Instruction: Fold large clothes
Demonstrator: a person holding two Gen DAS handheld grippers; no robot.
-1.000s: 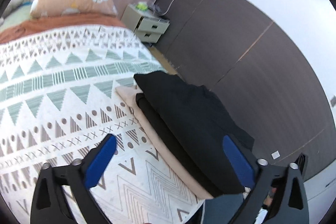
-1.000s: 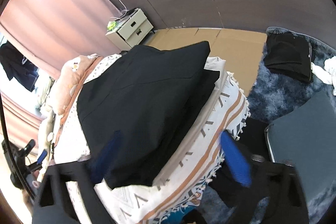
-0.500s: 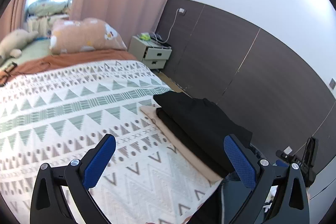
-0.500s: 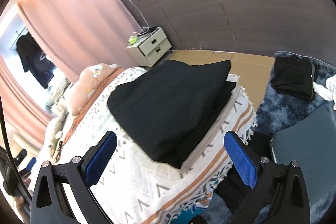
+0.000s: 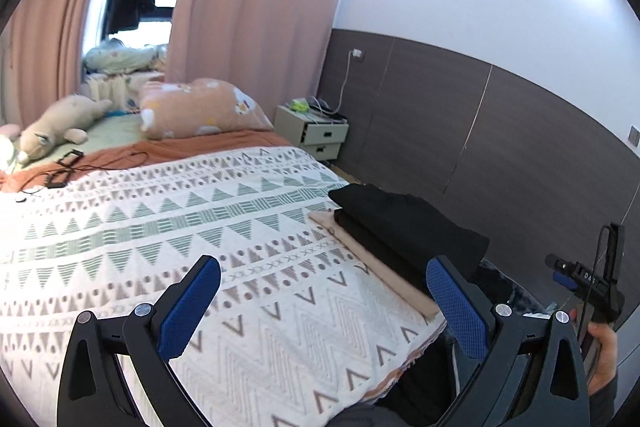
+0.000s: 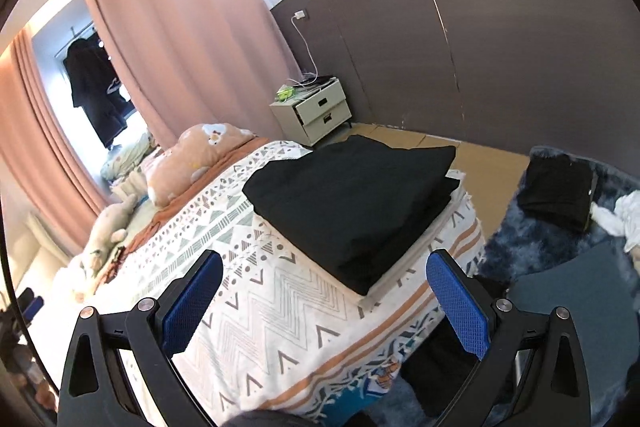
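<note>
A folded black garment (image 6: pixel 352 199) lies on top of a folded beige one (image 5: pixel 372 259) at the corner of the patterned bedspread (image 5: pixel 160 227); the same black stack (image 5: pixel 404 227) shows in the left wrist view. My left gripper (image 5: pixel 320 303) hovers open over the bedspread, well short of the stack, nothing between its blue pads. My right gripper (image 6: pixel 324 295) is open too, held back from the bed's corner with the stack ahead of it. The right gripper's body (image 5: pixel 588 283) and a hand (image 5: pixel 604 351) appear at the left view's right edge.
A peach pillow (image 5: pixel 200 111) and a plush toy (image 5: pixel 52 131) lie at the head of the bed. A white nightstand (image 6: pixel 316 107) stands by the dark wall. On the blue rug (image 6: pixel 560 247) lie a black garment (image 6: pixel 560 191) and white cloth (image 6: pixel 624 219).
Both grippers have pulled back and tilted up from the black stack, which now looks smaller and farther. The stack itself has not moved.
</note>
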